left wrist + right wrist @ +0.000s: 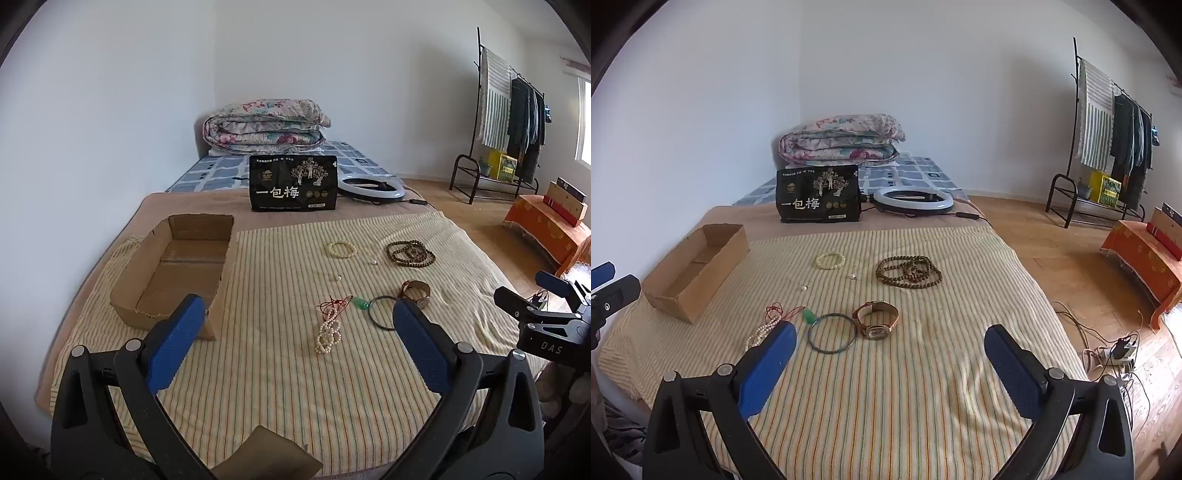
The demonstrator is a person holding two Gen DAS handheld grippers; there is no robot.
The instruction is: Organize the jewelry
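Readable text: the black foil snack pouch standing at the far edge of the bed reads "一包梅" in white; smaller print on it I can't make out. On the right gripper's black mount, seen from the left wrist, I read "DAS".

Left to right on the yellow striped bedspread: open brown cardboard box, nothing visible in it; white pearl strand tangled with red cord; small green pendant; dark thin bangle; pale beaded bracelet farther back; gold-cased wristwatch with tan strap; brown wooden bead necklace, coiled.

My left gripper hovers low over the near bedspread, jaws spread wide, holding nothing. My right gripper sits alongside, level, jaws likewise spread and unloaded.
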